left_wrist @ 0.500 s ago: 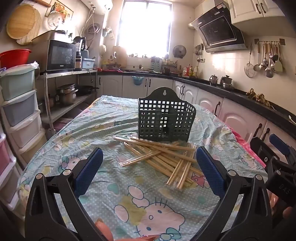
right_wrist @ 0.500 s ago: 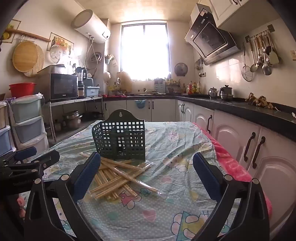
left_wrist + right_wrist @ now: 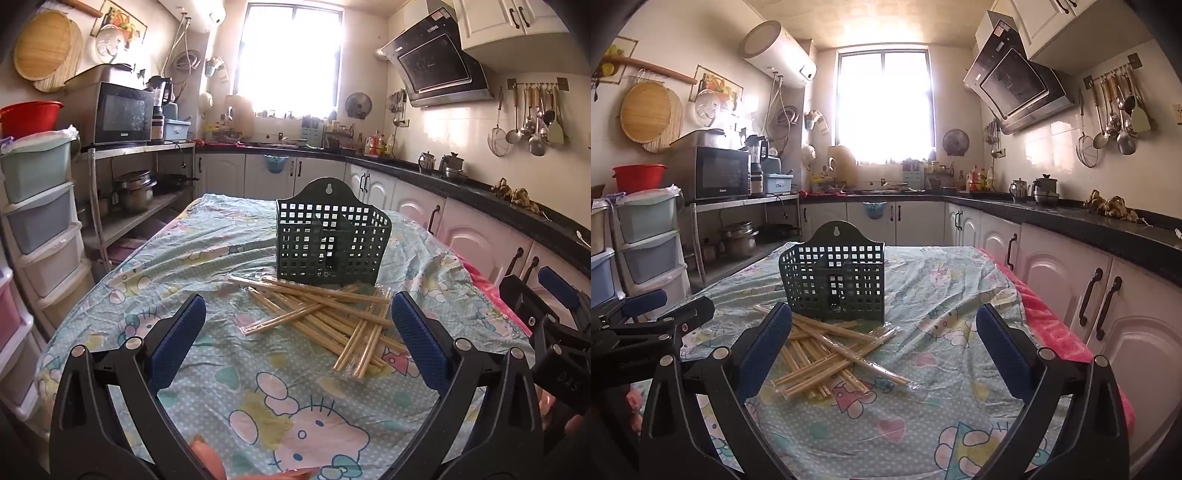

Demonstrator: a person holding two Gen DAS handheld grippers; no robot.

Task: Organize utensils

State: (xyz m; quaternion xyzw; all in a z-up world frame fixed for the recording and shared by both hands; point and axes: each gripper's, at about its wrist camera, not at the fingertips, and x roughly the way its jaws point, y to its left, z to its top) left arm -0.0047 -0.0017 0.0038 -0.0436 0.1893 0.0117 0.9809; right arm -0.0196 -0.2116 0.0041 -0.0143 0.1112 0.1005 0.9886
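Note:
A pile of wrapped wooden chopsticks [image 3: 328,314] lies on the cartoon-print tablecloth [image 3: 221,266], just in front of a dark green perforated utensil holder [image 3: 330,240] that stands upright. The pile [image 3: 827,350] and the holder [image 3: 836,280] also show in the right wrist view. My left gripper [image 3: 297,325] is open and empty, held above the cloth short of the pile. My right gripper [image 3: 882,332] is open and empty, to the right of the pile. The other gripper shows at each view's edge.
The table is covered by the tablecloth [image 3: 942,295], with a pink cover edge [image 3: 1052,332] on the right. White cabinets and a black counter [image 3: 1108,229] run along the right. Plastic drawers [image 3: 40,229] and a shelf with a microwave [image 3: 122,114] stand left.
Both grippers have shifted only slightly; the pile and the holder have not moved.

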